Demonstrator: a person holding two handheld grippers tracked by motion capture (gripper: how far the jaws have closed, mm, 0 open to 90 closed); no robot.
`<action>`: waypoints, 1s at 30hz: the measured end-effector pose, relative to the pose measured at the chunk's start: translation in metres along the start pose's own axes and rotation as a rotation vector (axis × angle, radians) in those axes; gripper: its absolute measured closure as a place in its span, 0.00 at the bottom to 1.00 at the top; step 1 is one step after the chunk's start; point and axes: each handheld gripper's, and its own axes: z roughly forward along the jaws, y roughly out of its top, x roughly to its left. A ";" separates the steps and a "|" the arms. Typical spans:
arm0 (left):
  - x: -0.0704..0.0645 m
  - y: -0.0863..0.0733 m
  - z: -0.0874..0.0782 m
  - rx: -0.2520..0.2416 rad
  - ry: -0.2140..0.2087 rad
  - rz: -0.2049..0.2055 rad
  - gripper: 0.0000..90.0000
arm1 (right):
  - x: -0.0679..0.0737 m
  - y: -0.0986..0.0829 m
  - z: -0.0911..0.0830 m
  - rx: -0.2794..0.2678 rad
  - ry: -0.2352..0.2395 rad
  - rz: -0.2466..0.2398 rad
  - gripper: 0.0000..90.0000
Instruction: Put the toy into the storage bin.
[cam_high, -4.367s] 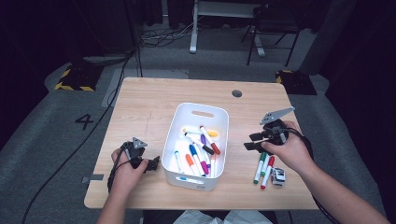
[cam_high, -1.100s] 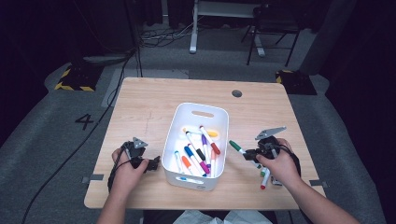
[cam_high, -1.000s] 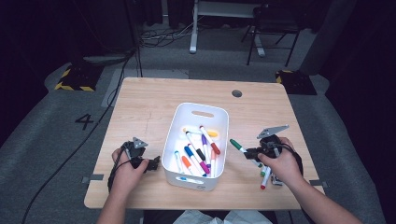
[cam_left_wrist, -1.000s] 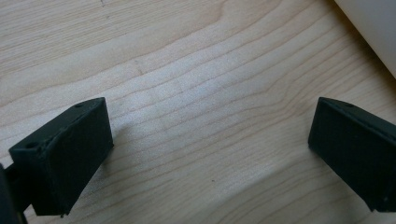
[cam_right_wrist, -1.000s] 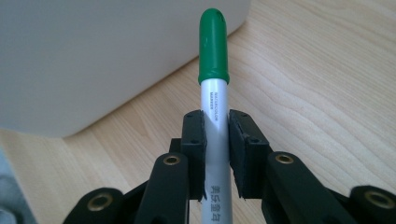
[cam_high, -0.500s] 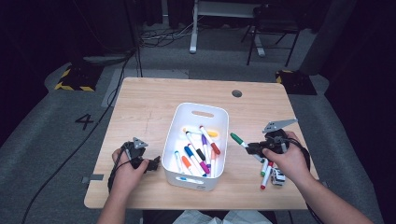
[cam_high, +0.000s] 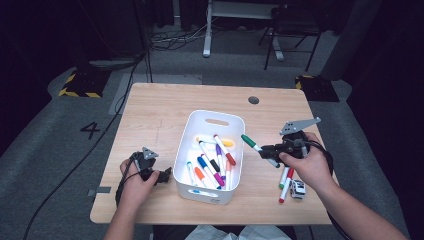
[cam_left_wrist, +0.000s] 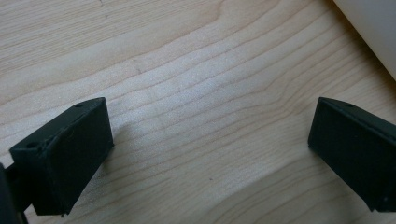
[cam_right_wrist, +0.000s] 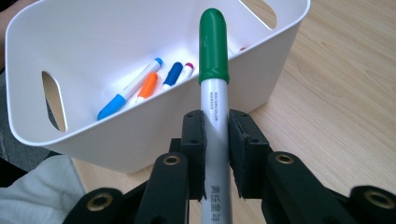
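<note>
From above, the right gripper (cam_high: 268, 150) is lifted off the table (cam_high: 155, 107) just right of the white bin (cam_high: 216, 116), its jaws clenched on a green-capped marker (cam_high: 254, 146) whose cap points toward the bin's right wall. A couple of markers (cam_high: 285, 181) lie on the wood below the right hand (cam_high: 309, 165), next to a small white object (cam_high: 298, 188). The bin holds a mixed heap of coloured markers. The left gripper (cam_high: 165, 175) sits low on the table at the bin's left side.

Along the left gripper, the two black jaws stand wide apart with bare wood between them; the bin's wall (cam_left_wrist: 373, 28) shows at the top right corner.

Along the right gripper, the jaws pinch the marker's white barrel (cam_right_wrist: 215, 140), green cap up, with the bin (cam_right_wrist: 116, 135) right behind it.
</note>
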 end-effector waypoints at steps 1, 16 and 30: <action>0.000 0.000 0.000 0.001 -0.001 0.001 0.00 | 0.000 0.005 0.002 -0.006 0.002 -0.014 0.85; -0.004 -0.005 -0.004 0.002 0.001 0.007 0.00 | -0.003 0.045 0.029 -0.003 0.038 -0.038 0.85; -0.004 -0.005 -0.004 0.002 0.000 0.007 0.00 | 0.005 0.074 0.056 -0.007 0.055 -0.057 0.85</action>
